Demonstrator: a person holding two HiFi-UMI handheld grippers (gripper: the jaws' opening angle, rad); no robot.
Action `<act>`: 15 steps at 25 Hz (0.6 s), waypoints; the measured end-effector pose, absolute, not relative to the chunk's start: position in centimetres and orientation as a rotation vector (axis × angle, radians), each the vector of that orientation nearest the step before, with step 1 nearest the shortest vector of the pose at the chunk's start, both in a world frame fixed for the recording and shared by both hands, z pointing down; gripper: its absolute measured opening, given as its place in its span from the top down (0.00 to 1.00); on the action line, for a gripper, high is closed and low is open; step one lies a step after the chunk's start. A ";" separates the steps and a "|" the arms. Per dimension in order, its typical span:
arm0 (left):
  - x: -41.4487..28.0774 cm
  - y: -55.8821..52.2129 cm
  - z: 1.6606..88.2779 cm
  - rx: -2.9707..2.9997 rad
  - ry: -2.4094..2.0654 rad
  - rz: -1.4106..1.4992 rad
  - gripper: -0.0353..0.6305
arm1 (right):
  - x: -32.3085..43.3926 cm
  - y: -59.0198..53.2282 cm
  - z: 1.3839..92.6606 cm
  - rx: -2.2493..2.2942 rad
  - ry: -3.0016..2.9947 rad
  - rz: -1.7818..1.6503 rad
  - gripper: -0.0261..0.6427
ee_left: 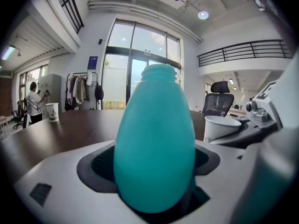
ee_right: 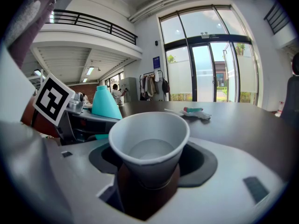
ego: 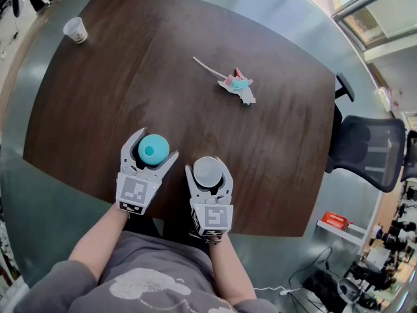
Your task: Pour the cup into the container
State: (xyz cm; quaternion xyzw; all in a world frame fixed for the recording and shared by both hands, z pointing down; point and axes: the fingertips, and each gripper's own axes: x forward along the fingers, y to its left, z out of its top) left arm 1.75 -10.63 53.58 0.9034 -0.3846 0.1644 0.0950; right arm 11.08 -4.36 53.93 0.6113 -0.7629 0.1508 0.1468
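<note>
Head view, progress: nothing looks poured yet. The cup (ego: 207, 173) and the teal container (ego: 154, 150) both stand upright, side by side but apart, at the near edge of the desk (ego: 163, 57).
Head view, what is left: by my reading, all of it: lifting the cup, tipping it over the container's narrow mouth, and setting it down.
Head view, pose: two bare forearms (ego: 98, 243) reach forward from the body, roughly parallel. The left tool (ego: 157, 144) and right tool (ego: 208, 168) sit next to each other, angled slightly down at the desk.
Head view, other things: a second paper cup (ego: 75, 29) stands at the far left corner, and a crumpled wrapper (ego: 238, 85) lies far right of centre. Neither is touched.
Left tool view, state: the jaws are spread in a wide V with the teal container (ee_left: 154, 148) standing between them. Dark pad shows on either side, so it looks unclamped.
Left tool view, neighbour: the cup (ee_left: 222, 127) shows to the right, inside the other tool.
Right tool view, state: the jaws hug the cup (ee_right: 149, 143) closely, and I judge them to be gripping it.
Right tool view, contents: what looks like clear liquid fills the lower part of the cup.
Right tool view, target: the container rises just to the left.
</note>
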 end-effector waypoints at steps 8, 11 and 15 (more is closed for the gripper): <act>1.6 -10.7 52.9 2.715 -1.130 0.481 0.30 | 11.2 -4.3 54.1 1.750 -2.208 0.440 0.52; 1.5 -10.6 52.5 2.722 -1.087 0.474 0.30 | 11.2 -4.3 54.0 1.746 -2.218 0.445 0.53; 1.7 -10.1 51.9 2.733 -0.997 0.459 0.30 | 11.4 -4.5 54.1 1.744 -2.219 0.457 0.53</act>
